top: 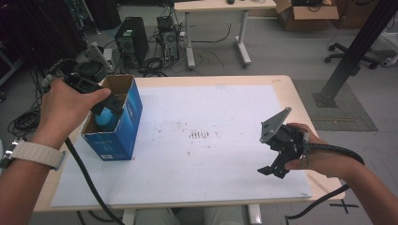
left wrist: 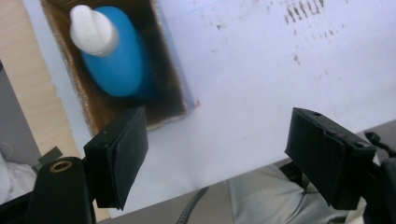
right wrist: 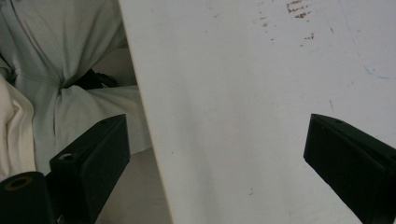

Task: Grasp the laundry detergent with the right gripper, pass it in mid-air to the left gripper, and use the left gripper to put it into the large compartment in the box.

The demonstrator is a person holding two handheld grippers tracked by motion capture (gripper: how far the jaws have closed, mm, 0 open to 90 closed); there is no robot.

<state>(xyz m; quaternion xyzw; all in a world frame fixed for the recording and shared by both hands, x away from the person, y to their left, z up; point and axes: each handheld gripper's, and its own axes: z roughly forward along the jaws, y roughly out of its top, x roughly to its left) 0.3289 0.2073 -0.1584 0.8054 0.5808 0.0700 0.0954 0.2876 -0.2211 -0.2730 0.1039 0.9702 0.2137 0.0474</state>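
Observation:
An open-topped blue cardboard box (top: 123, 126) stands on the left part of the white mat (top: 220, 108). Inside it stands a blue bottle (top: 104, 119) with a white cap. My left gripper (top: 110, 105) hovers over the box's mouth, tilted downward. In the left gripper view the bottle (left wrist: 114, 56) sits deep in the box (left wrist: 170, 88), beyond the left gripper (left wrist: 224, 158), whose jaws stand apart with nothing between them. My right gripper (top: 272, 169) hangs above the mat's front right area. The right gripper (right wrist: 219, 163) is open and empty over the mat's edge.
The wooden table (top: 291, 89) ends close behind the mat. On the floor beyond are computer towers (top: 131, 40), tangled cables, another table (top: 220, 7), a cardboard box (top: 305, 16) and an office chair base (top: 349, 54). A black strut (top: 356, 47) rises at the right.

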